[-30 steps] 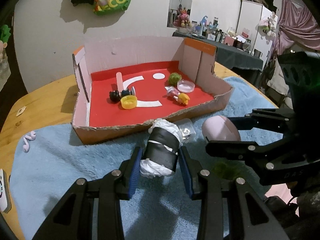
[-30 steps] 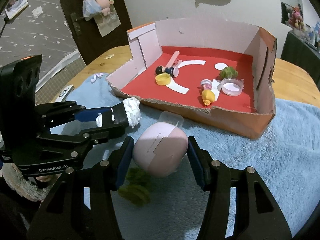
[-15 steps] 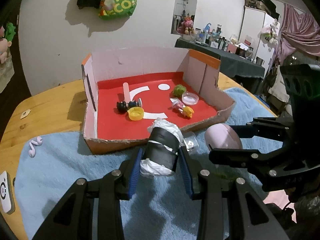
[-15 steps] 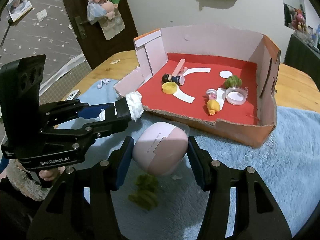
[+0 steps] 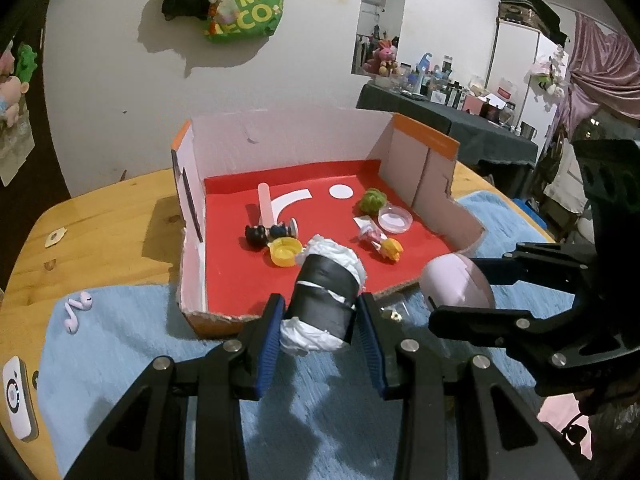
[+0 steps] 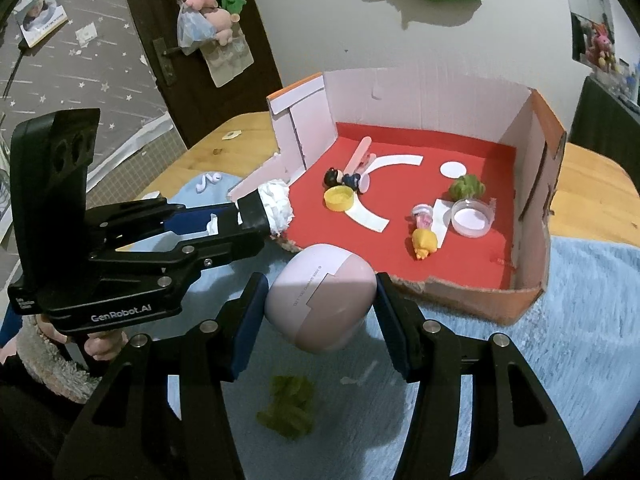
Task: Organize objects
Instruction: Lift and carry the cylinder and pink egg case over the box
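My left gripper [image 5: 320,332] is shut on a black-taped roll stuffed with white paper [image 5: 326,300] and holds it above the front edge of the cardboard box [image 5: 424,156]. The roll also shows in the right wrist view [image 6: 268,210]. My right gripper [image 6: 318,312] is shut on a pale pink egg-shaped case [image 6: 320,304], held above the blue towel [image 6: 560,360] just before the box's front wall. The case also shows in the left wrist view [image 5: 458,286]. The box's red floor holds a yellow cap [image 5: 285,251], a small black figure [image 5: 256,235], a pink stick [image 5: 265,204], a green ball [image 5: 372,200], a clear lid [image 5: 395,219] and a yellow toy [image 5: 391,249].
A green crumpled toy [image 6: 288,408] lies on the towel under my right gripper. White earbuds [image 5: 76,312] lie at the towel's left edge, a white device [image 5: 18,396] further left. The wooden table [image 5: 100,232] surrounds the box; a wall stands behind.
Both grippers have risen and moved toward the box with their objects still held. The box's floor now shows more from above.
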### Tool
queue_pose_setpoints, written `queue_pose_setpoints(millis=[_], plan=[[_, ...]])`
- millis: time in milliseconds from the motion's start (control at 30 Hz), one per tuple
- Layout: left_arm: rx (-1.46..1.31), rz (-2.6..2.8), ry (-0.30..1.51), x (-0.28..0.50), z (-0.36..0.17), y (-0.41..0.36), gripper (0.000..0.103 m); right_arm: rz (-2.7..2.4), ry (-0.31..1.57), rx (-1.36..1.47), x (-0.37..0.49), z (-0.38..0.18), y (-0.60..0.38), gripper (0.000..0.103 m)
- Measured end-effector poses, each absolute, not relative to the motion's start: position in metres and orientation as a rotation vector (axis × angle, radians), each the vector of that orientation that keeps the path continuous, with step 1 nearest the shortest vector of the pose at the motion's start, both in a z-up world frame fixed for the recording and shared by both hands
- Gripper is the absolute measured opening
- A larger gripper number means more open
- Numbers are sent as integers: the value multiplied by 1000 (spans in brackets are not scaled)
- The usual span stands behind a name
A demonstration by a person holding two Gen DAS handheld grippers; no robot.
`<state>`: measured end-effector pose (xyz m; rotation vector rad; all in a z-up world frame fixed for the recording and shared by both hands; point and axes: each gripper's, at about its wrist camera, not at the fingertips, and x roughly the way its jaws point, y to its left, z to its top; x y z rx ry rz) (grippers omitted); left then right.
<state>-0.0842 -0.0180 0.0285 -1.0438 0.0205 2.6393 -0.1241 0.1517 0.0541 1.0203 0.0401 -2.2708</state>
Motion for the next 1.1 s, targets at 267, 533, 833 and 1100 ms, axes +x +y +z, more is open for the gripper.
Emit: queue_pose_setpoints(millis=[267,533,833,1100], plan=[[-1061,2651,14,-100,31,-20,39,-2273,40,1013,-135,59,150,52],[-1077,2657,3,-118,31,-21,39,-2286,30,1007,-155,64,149,52],[-1095,2657,-6,-138,30,-21,39,-2290,21,1032,-179,60,147,52],[-1137,2644,-22,-150,20,-25,39,-2284,20,1082,-194,47,145,52]])
